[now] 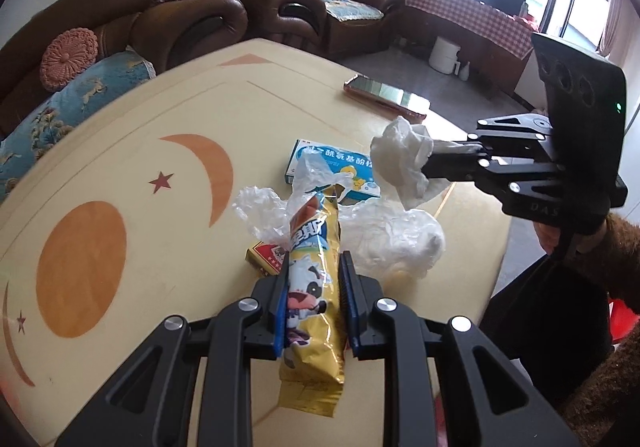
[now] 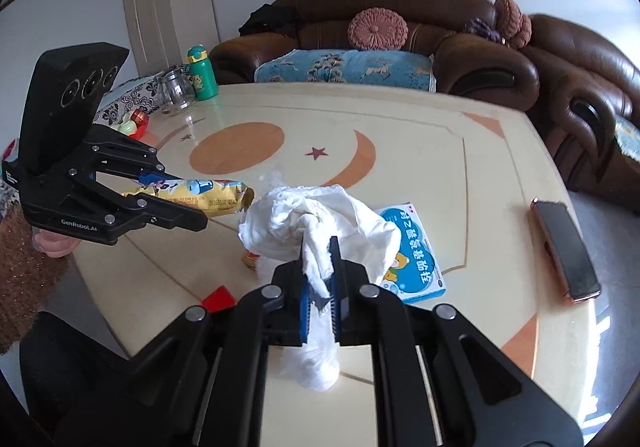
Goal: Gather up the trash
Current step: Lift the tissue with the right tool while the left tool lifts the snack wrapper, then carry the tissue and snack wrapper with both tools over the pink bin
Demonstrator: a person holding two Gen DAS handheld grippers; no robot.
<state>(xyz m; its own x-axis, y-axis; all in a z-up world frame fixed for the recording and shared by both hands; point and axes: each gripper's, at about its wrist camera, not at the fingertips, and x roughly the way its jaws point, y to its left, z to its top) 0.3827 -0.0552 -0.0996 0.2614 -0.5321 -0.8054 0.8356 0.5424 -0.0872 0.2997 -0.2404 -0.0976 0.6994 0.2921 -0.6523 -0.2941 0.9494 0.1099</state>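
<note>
Cream table [image 1: 168,151]: phone [image 1: 386,92], blue box [image 1: 362,183], crumpled plastic [image 1: 394,237].

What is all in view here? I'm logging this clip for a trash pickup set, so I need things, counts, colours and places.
snack wrapper: 1, yellow, held in left gripper above table
tissue wad: 1, white, held in right gripper
clear plastic film: crumpled, on table beyond the wrapper
small box: 1, red and yellow, on table beside wrapper
medicine box: 1, blue and white, on table
phone: 1, pinkish case, table edge
table: 1, cream with orange moon and star inlay
sofa: brown leather, behind table
bottle: 1, green, far table corner
glass jar: 1, clear, beside bottle
left gripper: black, shut
right gripper: black, shut
</note>
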